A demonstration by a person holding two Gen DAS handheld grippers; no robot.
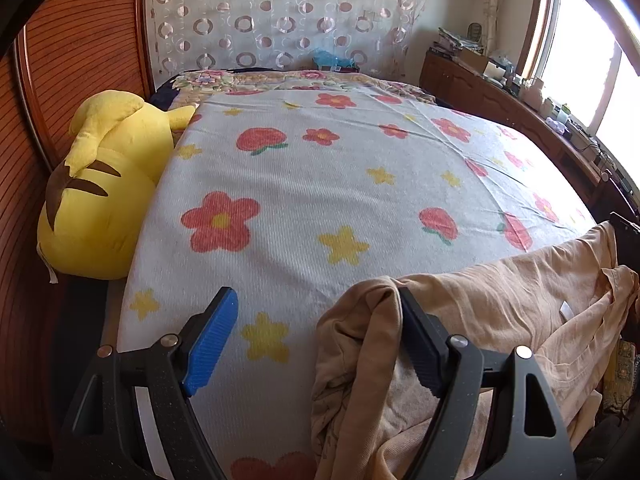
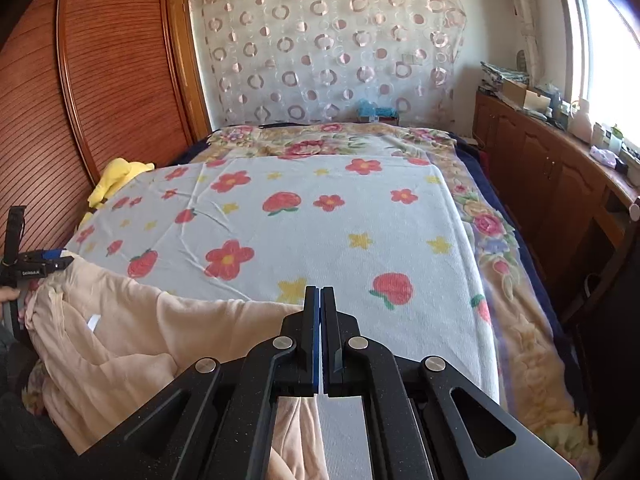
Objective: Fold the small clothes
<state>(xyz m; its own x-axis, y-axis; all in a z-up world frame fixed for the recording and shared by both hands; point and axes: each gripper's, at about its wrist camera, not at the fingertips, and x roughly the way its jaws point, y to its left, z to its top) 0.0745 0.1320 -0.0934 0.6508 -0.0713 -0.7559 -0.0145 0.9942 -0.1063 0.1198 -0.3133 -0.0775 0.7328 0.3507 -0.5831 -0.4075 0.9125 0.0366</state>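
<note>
- Left wrist view: left claw (image 1: 316, 344) spread wide, blue pads apart, nothing pinched between them.
- Peach garment (image 1: 500, 320) lying crumpled at the near right edge of the bed; one bunched fold draped over the claw's right-hand finger (image 1: 420, 344), touching its outer side. Left-hand finger (image 1: 210, 344) clear of the cloth, above the bare flowered blanket (image 1: 304, 184).
- Small white label (image 1: 566, 312) visible on the garment's inner face.
- Yellow plush toy (image 1: 100, 184) wedged between the blanket's left edge and the slatted wooden wardrobe (image 1: 72, 60).
- Patterned sheer curtain (image 1: 280, 20) at the far wall; cluttered wooden cabinet (image 1: 500, 92) under the window on the right.
- Right wrist view: right claw (image 2: 319, 300) pressed fully together, pads meeting along a thin blue seam. Garment (image 2: 132, 340) reaching up to the claw's left flank, with more peach cloth visible beneath the frame behind the pads; whether any fabric is caught between the pads cannot be told.
- Garment spread over the near left corner of the bed, on the flowered blanket (image 2: 320, 220), label (image 2: 94, 321) facing up.
- Left claw (image 2: 44, 262) at the far left edge, at the garment's bunched end, with part of a hand (image 2: 8, 294) below it.
- Floral quilt (image 2: 500, 240) exposed beyond the blanket's right and far edges.
</note>
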